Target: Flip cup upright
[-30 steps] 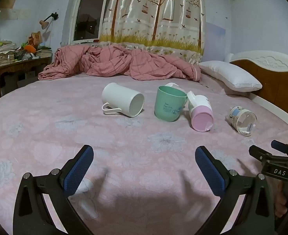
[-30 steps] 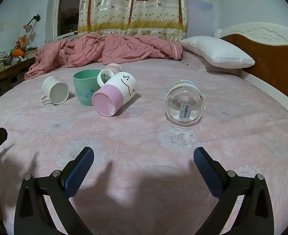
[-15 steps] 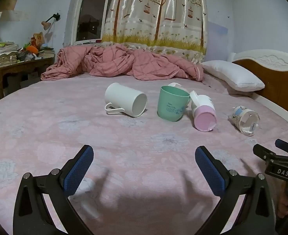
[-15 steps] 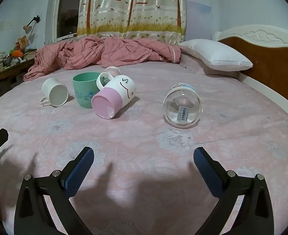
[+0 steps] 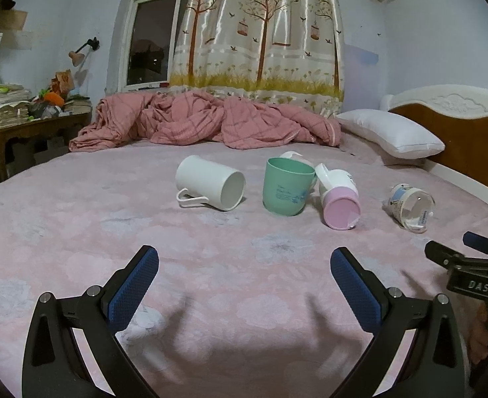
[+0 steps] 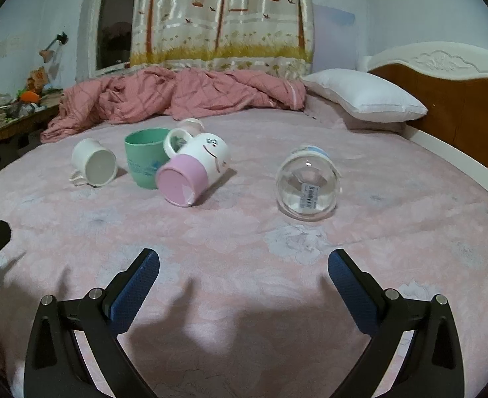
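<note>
So not much has happened in the last second, honestly. Both grippers have pulled back and up a touch: the cups look a bit smaller and further off than they did a moment ago, and more of the window and curtain shows. Nothing on the bed (image 5: pixel 78 232) has been touched or shifted.

Left gripper (image 5: pixel 244 285) hangs wide open with nothing between its blue pads, low over the pink sheet. Right gripper (image 6: pixel 243 285) is the same, spread wide and empty.

Cups sit mid-bed in a loose row. White mug (image 5: pixel 210 187) lies on its side, mouth toward us, handle down on the sheet. Green cup (image 5: pixel 287 187) is already upright. Pink mug (image 6: pixel 194 174) lies tipped over just beside the green one, maybe touching it, base toward us. Glass cup (image 6: pixel 307 185) lies on its side, well apart to the right.

My read: the task hasn't really started, this is just lining up. Glass cup sits closest to dead ahead of the right gripper, so I'd guess that's the first target, but can't say for sure.
</note>
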`<state>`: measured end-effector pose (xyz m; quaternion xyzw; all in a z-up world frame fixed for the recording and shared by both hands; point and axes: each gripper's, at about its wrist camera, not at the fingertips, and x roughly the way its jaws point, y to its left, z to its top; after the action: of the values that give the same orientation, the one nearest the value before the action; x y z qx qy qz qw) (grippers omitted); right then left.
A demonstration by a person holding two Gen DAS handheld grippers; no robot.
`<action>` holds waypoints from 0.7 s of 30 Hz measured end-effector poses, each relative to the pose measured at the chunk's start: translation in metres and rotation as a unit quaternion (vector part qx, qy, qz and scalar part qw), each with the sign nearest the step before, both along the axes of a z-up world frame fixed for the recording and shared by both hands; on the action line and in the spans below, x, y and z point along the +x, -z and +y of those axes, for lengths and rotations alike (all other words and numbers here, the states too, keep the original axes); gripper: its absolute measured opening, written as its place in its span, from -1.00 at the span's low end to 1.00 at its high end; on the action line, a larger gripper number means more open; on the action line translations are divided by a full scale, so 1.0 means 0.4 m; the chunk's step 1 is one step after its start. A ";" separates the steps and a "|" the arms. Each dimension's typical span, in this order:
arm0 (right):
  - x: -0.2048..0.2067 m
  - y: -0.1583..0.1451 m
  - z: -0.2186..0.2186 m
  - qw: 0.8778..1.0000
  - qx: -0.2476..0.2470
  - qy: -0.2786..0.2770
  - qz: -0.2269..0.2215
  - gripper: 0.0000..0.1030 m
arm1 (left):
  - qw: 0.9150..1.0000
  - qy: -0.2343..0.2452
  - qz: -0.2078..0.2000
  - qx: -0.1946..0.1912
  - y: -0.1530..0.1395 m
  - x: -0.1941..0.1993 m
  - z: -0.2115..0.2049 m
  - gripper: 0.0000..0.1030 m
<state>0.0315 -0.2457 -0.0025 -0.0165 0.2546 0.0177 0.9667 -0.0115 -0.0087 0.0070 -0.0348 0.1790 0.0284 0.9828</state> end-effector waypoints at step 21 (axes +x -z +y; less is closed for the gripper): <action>-0.008 -0.005 0.031 1.000 -0.023 -0.015 -0.008 0.91 | 0.999 -0.005 -0.012 0.037 -0.005 -0.015 -0.030 1.00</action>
<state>0.0282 -0.2331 -0.0007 -0.0424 0.2468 0.0266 0.9678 -0.0173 -0.0206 0.0089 0.0008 0.1653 0.0396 0.9854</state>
